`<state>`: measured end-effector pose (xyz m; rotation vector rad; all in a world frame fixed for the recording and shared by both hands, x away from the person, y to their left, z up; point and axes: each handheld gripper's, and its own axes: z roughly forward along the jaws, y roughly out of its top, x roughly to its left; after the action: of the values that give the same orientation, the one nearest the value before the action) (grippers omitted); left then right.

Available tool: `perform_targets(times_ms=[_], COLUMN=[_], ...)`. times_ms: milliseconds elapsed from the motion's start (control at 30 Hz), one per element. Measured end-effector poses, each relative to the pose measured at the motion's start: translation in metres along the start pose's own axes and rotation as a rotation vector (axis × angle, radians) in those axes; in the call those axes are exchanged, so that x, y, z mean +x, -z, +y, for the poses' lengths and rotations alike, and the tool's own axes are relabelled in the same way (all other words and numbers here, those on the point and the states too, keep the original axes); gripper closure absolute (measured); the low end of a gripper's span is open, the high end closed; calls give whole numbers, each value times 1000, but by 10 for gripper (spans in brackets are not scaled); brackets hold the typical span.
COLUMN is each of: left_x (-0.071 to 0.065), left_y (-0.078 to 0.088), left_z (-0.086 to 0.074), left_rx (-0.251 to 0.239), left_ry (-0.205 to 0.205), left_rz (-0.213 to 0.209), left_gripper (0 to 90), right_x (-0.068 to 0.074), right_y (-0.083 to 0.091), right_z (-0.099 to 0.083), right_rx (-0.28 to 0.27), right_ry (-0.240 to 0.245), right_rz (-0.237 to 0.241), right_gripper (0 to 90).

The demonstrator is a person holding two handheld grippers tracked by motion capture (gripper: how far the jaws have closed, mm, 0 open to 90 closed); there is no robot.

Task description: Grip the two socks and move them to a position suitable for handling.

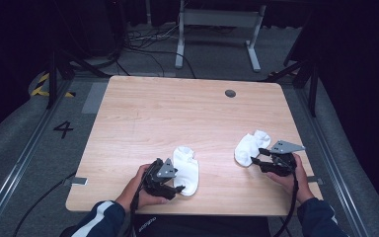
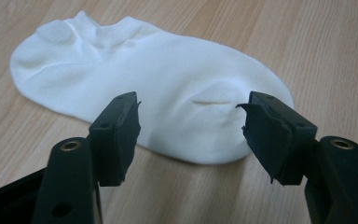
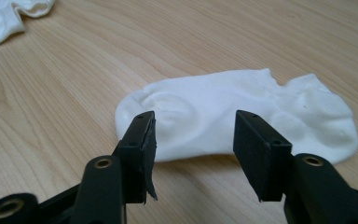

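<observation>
Two white ankle socks lie flat on the wooden table (image 1: 177,113). The left sock (image 1: 186,169) (image 2: 168,88) is near the front edge, and my left gripper (image 1: 176,186) (image 2: 190,116) hovers at its near, rounded end. Its jaws are apart and the pads are off the fabric. The right sock (image 1: 248,146) (image 3: 256,112) lies to the right, a little crumpled. My right gripper (image 1: 257,158) (image 3: 193,123) is at its near end with jaws apart, touching nothing. The left sock (image 3: 0,18) also appears far off in the right gripper view.
A round dark grommet (image 1: 230,93) sits near the table's far edge. Both hands are close to the front edge. Beyond the table stand a white desk frame (image 1: 217,29) and loose cables on the floor.
</observation>
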<state>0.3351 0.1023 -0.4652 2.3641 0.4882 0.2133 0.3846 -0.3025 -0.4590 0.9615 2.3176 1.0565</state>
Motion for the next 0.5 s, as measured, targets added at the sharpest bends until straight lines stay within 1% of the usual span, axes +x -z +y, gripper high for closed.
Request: perform_targets(times_ms=[67,167,300,367,433,500], left_x=[1,2,4,6,7,11], left_y=[-5,-11,-15,-18,-19,-21], left_z=[1,1,1,1,1,2], left_rx=[6,19,6,-11,-14,-21], left_ry=[1,-7,3,16,11,20], left_rz=[-3,-6,-12,-16,-15,-6], left_gripper=[369,369,352,340,336,324], right_x=[1,4,5,5,5,5], right_y=[-7,-19,-32,-35,-34,-33], right_z=[3,6,7,6,5,4], right_rx=[4,31,66,64,64,66], right_ry=[-3,6,9,0,-11,-11], right_rz=[31,41,58,68,80,86], right_gripper=[528,533,541,542,542,542])
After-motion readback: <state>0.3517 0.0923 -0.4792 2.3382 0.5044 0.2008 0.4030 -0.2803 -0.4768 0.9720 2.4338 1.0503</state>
